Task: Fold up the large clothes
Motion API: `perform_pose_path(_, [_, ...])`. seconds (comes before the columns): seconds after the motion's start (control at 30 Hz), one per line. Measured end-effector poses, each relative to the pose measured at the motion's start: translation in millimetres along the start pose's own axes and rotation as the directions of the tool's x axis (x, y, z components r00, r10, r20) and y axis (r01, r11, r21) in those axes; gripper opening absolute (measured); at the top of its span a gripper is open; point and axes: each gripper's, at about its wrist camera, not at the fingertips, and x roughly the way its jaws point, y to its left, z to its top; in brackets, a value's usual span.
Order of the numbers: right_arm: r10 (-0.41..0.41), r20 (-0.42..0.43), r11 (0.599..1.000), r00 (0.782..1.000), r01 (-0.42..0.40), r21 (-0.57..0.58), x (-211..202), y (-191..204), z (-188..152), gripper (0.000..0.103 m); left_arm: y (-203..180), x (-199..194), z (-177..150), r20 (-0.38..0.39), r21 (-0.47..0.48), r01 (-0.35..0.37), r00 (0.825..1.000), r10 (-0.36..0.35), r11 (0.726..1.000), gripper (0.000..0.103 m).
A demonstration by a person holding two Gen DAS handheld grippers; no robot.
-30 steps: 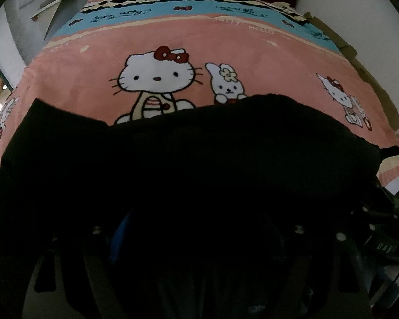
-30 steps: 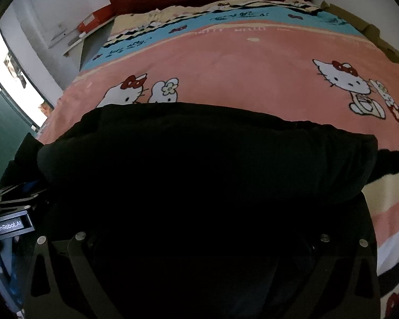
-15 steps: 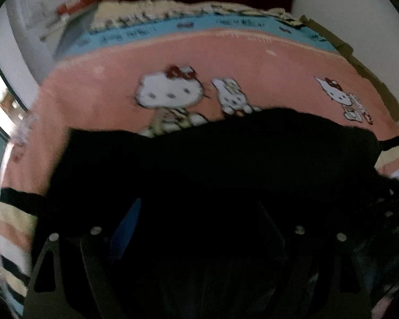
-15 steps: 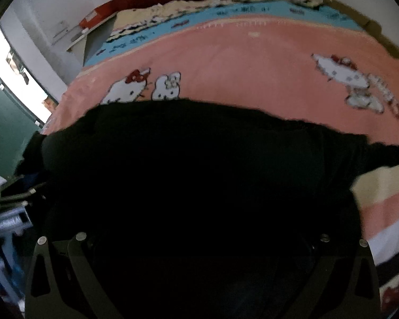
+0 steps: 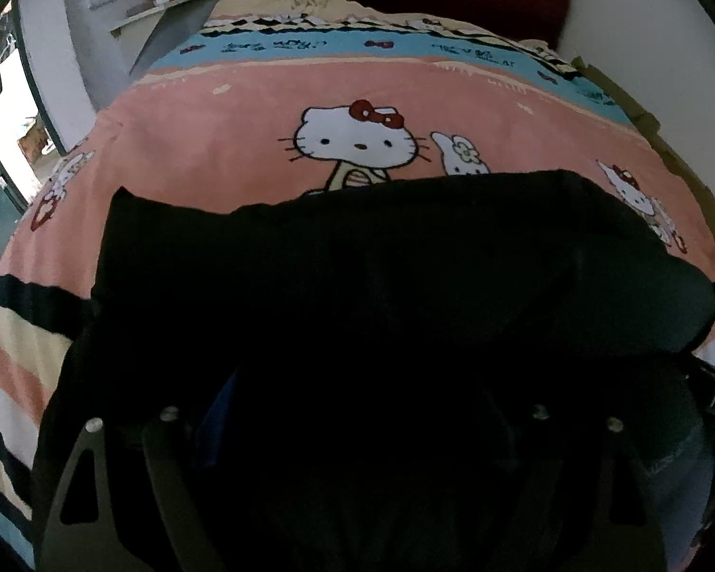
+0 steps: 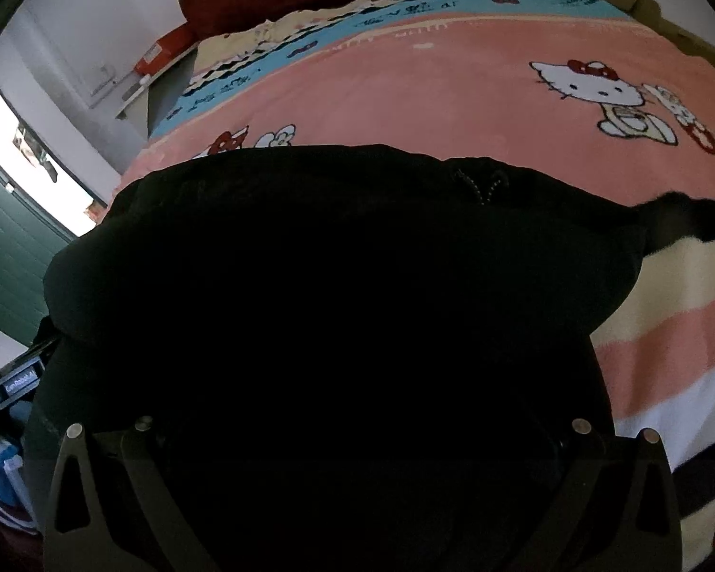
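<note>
Left gripper: its fingers are buried under black fabric, with only the dark frame plates and their screws showing at the bottom of the left wrist view. Whether the jaws are parted or closed, and whether they grip anything, cannot be told. A blue patch shows in the shadow between the plates.

Right gripper: the same condition applies. Frame plates and four screws are visible; the fingers are hidden by cloth, so their opening cannot be told.

Black garment: a large, thick, dark piece of clothing lies bunched across the near part of the bed, covering both tools. In the right wrist view a short speckled drawcord sits near its far edge.

Blanket: a pink bedcover under the garment, printed with white cartoon cats wearing red bows, a blue band at the far end, and cream, pink, white and black stripes at the near end. The blue band carries dark script too small to read.

A label on a black device at the left edge reads "GenRobot.AI". An orange-red box rests on a shelf beyond the bed; its contents are not visible.
</note>
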Motion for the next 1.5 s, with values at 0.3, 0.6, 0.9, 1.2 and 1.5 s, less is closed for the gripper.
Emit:
perform_pose_path(0.3, [-0.066,0.065,0.996,0.996,0.069,-0.047,-55.2,21.9,-13.1,0.099,16.0,-64.8,-20.9,0.076,-0.008,-0.017,0.997,0.018,1.0,0.086])
perform_pose_path(0.6, [-0.025,0.095,0.999,0.995,0.028,-0.031,-71.0,8.9,-50.2,0.099,37.0,-64.3,-61.6,0.134,-0.008,-0.057,0.989,0.058,0.998,0.087])
perform_pose_path(0.9, [0.003,0.124,1.0,0.992,0.0,-0.023,-49.3,-4.6,-61.6,0.101,31.6,-58.1,-75.0,0.218,0.002,-0.071,0.974,0.068,0.998,0.087])
perform_pose_path(1.2, [0.009,0.157,1.0,0.988,-0.008,-0.009,-45.2,-10.7,-68.1,0.101,30.0,-57.3,-80.2,0.233,0.004,-0.074,0.97,0.071,0.997,0.087])
perform_pose_path(1.5, [0.017,0.164,1.0,0.986,-0.017,-0.003,-44.4,-14.9,-70.8,0.101,27.5,-57.3,-84.0,0.241,0.002,-0.079,0.968,0.076,0.997,0.087])
